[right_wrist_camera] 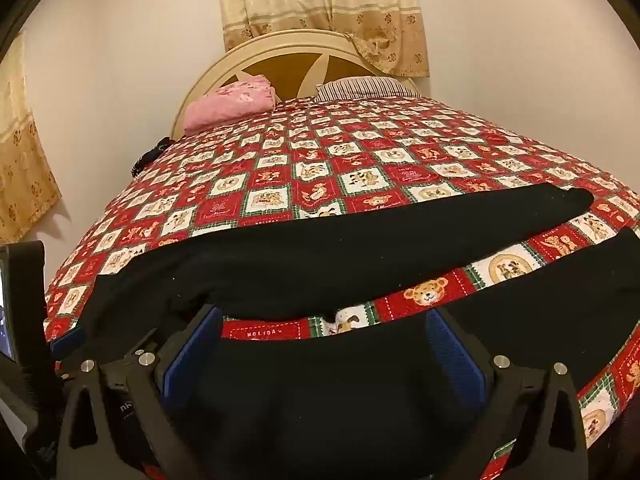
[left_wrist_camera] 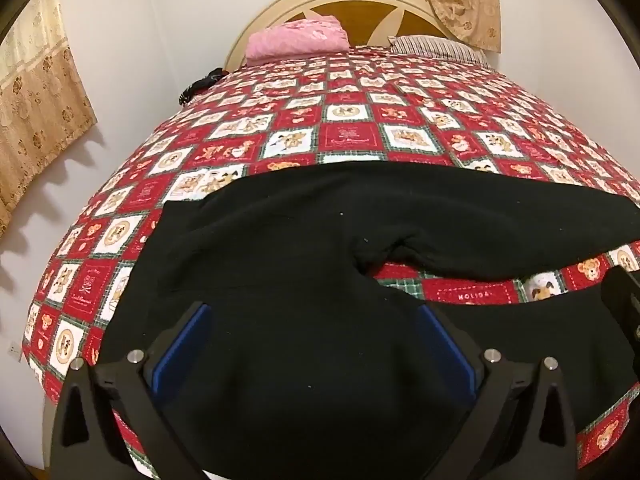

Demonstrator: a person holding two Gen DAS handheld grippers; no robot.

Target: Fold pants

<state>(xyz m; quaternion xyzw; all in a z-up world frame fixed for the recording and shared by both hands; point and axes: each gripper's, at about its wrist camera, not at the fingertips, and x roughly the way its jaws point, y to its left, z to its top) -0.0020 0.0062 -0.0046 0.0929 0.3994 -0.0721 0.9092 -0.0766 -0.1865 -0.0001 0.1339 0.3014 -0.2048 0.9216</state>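
Pants [left_wrist_camera: 320, 240] lie spread flat on the red patchwork quilt [left_wrist_camera: 348, 120] at the bed's near edge, both legs running rightward – left gripper [left_wrist_camera: 316, 312] spread wide above the waist area, right gripper [right_wrist_camera: 324, 316] likewise agape over the nearer leg, whose view alone shows the far leg's cuff [right_wrist_camera: 576, 200].

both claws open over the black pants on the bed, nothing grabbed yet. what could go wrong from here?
1. The black pants lie with their legs splayed and the quilt showing between them; folding now would likely leave the legs misaligned.
2. The left claw and right claw stand open over soft fabric on soft bedding; a pinch might catch the quilt too.
3. The near leg runs close to the bed's edge, so a tug could slide it off.
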